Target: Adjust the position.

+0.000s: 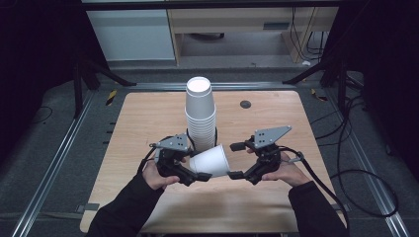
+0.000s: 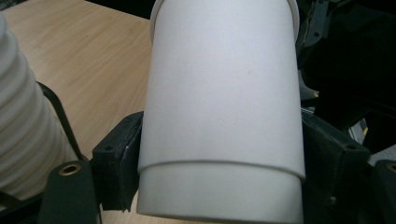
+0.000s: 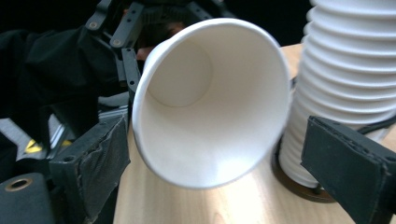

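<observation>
The left claw (image 1: 200, 176) pinches a single white paper cup (image 1: 211, 160) by its base end and holds it on its side above the worktop (image 1: 148, 118), mouth toward the right claw (image 1: 236, 160); in the left gripper view the pads press on both sides of the cup's wall (image 2: 224, 107). The right claw stands spread at the cup's rim: the right gripper view shows one pad (image 3: 98, 158) close beside the rim and the other (image 3: 345, 163) well clear of it, so it grips nothing. Just behind, touching neither claw as far as I can tell, a tall stack of nested cups (image 1: 200, 116) stands mouth-down on a dark round base. The step in hand looks like handling one cup separated from the stack, passed or steadied between the two claws. The next move calls for the right claw either to close gently on the rim without crushing the thin wall, or to draw back and let the left claw set the cup down. Count: one loose cup, one stack whose cups are too many and too tightly nested to number, two claws, one worktop.
</observation>
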`<action>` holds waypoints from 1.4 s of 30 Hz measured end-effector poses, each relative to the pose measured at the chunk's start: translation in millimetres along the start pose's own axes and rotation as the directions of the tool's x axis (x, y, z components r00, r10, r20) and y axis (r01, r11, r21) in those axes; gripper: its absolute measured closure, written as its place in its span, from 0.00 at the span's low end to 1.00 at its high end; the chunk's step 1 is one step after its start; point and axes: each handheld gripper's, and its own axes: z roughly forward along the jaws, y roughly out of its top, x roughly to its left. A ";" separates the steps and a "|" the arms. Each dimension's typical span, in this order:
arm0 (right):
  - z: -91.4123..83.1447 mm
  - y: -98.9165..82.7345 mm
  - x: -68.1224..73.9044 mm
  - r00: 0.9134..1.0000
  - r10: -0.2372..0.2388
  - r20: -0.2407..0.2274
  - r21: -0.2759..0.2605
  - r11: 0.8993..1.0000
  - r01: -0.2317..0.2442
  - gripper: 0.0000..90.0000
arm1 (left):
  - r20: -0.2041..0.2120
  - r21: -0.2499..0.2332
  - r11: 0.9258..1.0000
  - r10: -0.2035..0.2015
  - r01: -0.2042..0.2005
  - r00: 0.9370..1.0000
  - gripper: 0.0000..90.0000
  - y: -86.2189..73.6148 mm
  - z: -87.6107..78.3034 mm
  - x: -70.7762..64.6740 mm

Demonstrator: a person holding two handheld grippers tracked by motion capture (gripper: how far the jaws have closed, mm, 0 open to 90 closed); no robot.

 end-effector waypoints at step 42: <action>-12.5 -12.8 2.3 0.993 0.117 -0.010 -0.148 0.982 -0.118 0.07 | 0.033 -0.174 0.984 0.048 -0.042 0.998 0.24 -4.2 -12.5 -4.3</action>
